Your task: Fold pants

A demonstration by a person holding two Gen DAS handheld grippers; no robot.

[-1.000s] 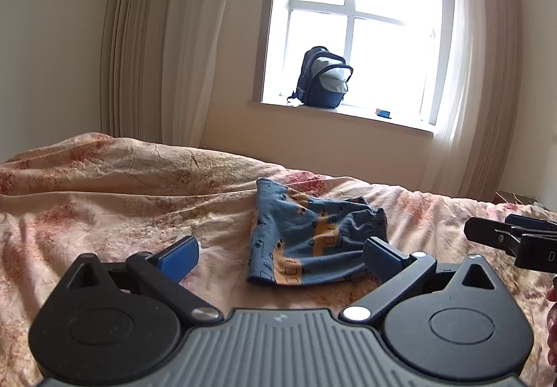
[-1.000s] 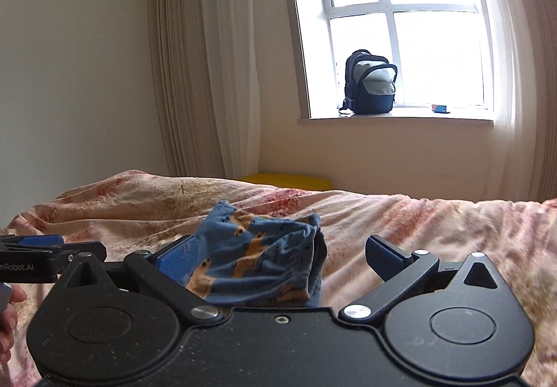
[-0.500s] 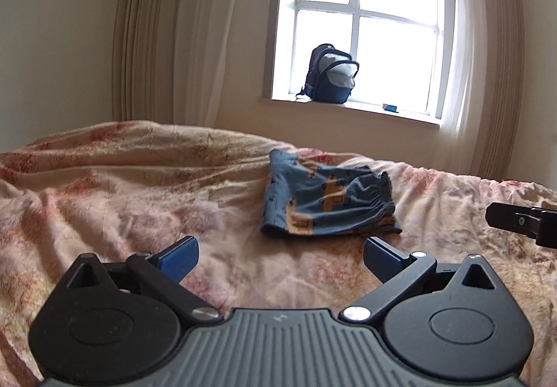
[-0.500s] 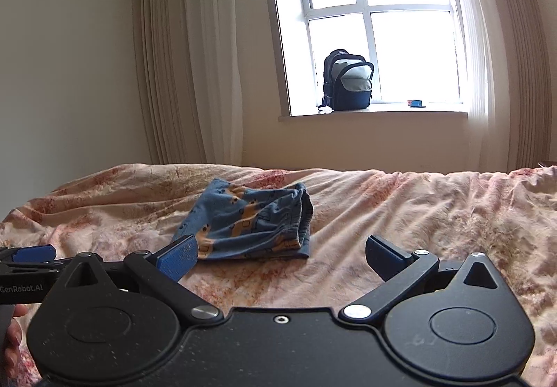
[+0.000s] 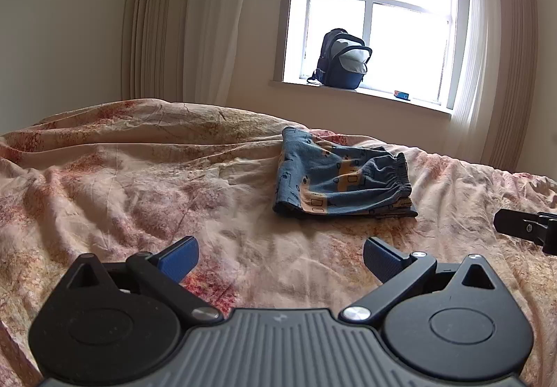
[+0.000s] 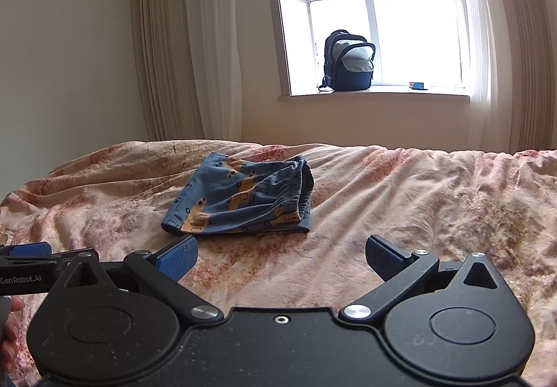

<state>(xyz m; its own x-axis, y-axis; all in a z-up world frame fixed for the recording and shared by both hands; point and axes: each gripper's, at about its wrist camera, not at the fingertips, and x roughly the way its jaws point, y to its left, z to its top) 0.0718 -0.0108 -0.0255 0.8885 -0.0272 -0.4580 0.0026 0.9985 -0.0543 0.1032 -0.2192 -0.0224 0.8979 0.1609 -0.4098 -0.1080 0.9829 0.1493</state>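
Left wrist view, left to right: one curtain (image 5: 167,18) upper left; one bed (image 5: 104,185) with a crumpled floral cover across the middle; left tool (image 5: 280,256) at the bottom centre, its two blue pads spread wide, nothing between them, held above the cover. One pair of pants (image 5: 343,178), blue with yellow print, lies folded into a compact bundle on the bed right of centre, waistband to the right, well apart from the pads. Above it one window (image 5: 376,14), one backpack (image 5: 343,60) and one small blue item (image 5: 402,95) on the sill. At the far right edge, a black part of the right tool pokes in.

Right wrist view, left to right: a hand (image 6: 8,331) at the lower left edge, the left tool's side above it at the left edge. Right tool (image 6: 282,258) bottom centre, two pads spread apart, empty. Pants left of centre on the bed, just beyond the left pad, not touching. Same backpack and window upper right.
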